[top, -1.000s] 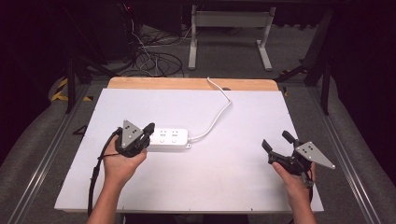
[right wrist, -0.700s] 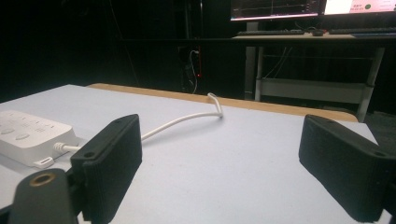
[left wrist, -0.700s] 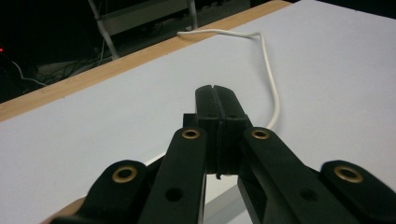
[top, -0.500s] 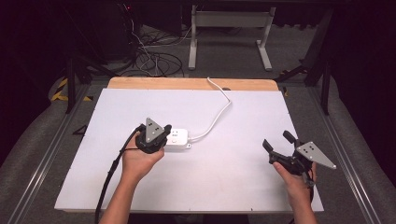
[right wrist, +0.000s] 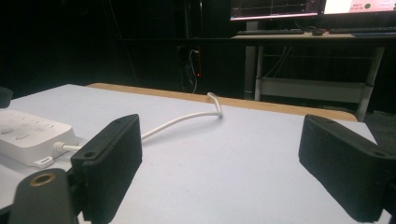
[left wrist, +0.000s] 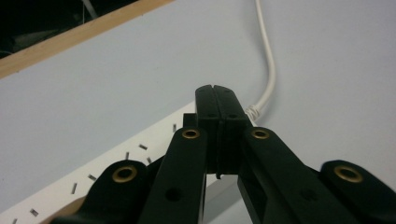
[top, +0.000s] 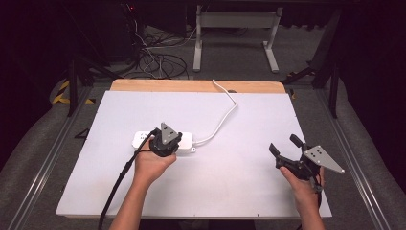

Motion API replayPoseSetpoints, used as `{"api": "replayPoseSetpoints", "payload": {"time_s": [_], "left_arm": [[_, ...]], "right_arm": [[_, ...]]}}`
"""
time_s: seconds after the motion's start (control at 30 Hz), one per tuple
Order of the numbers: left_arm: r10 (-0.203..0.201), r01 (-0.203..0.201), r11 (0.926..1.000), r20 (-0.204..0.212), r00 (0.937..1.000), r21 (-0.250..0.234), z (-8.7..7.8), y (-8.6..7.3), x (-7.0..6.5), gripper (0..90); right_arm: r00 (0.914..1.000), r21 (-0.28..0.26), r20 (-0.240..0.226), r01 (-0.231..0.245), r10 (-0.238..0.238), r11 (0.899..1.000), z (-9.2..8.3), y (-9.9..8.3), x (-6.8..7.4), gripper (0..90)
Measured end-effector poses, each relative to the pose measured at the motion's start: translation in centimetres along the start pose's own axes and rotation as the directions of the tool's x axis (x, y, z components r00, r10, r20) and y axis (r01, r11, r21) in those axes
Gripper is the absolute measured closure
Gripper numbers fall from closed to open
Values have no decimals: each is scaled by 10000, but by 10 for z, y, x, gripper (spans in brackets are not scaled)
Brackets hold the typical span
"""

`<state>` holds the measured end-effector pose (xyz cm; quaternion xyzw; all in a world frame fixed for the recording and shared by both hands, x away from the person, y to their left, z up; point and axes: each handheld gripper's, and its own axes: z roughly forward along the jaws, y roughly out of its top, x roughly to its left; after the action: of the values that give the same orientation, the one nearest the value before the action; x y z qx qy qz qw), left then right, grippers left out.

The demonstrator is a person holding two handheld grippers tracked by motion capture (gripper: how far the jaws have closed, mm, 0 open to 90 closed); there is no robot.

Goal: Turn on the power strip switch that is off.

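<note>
Left tool (top: 165, 143) (jaws together) has slid rightward over the power strip (top: 184, 139).

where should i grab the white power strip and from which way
Take the power strip across its narrow width near the middle, coming straight down from above: it lies flat on the table, long and slim, so both long edges are free for the fingers. Avoid the end where the white cord leaves. The left gripper, shut, is over it; the open right gripper is apart.
</note>
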<state>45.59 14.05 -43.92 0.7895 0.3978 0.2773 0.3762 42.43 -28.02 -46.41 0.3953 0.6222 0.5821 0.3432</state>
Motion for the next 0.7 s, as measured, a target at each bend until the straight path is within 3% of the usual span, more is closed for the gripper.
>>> {"api": "replayPoseSetpoints", "payload": {"time_s": [0.27, 0.7], "left_arm": [[-324, 335, 9943, -124, 9994, 1014, 15, -8, 3, 900], [-480, 489, 9898, -98, 9988, 1337, 26, -12, 4, 900]], "right_arm": [[10000, 82, -26, 31, -31, 10000, 1, -1, 0, 143], [10000, 97, -3, 18, -18, 10000, 0, -2, -1, 145]]}}
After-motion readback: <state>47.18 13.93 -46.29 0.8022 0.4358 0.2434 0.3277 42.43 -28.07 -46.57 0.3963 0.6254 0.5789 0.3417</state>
